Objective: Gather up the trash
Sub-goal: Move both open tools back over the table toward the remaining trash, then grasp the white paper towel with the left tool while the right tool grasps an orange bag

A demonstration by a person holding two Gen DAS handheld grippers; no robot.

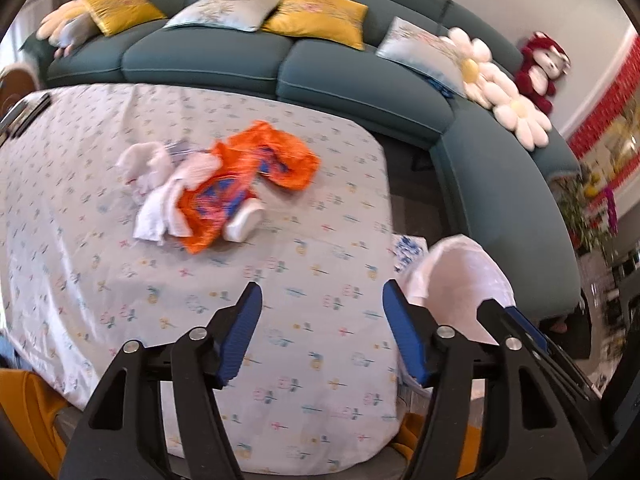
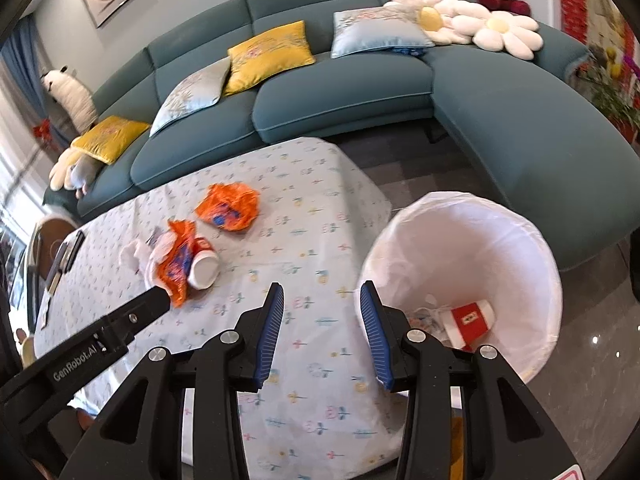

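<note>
Both the left gripper (image 1: 322,308) and right gripper (image 2: 322,308) are hanging spread and empty above the worktop (image 1: 80,240). Orange wrappers (image 1: 240,184) are half burying a white cup (image 2: 204,268). The bin (image 2: 520,240) is showing a red carton (image 2: 472,322); its other contents are blurring.

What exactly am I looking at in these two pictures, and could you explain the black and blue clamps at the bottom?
There is no robot here: a person holds a two-finger gripper in each hand, and each carries a fisheye camera looking forward along its fingers. One picture comes from the left gripper, the other from the right gripper. Both stand open and hold nothing.

Below them is a table under a flowered cloth. On it lie orange wrappers, crumpled white tissues and a white cup on its side. In the right view, the left gripper shows again, reaching toward that pile.

Beside the table stands a bin lined with a white bag, already holding a red and white carton. A teal sofa runs behind.
</note>
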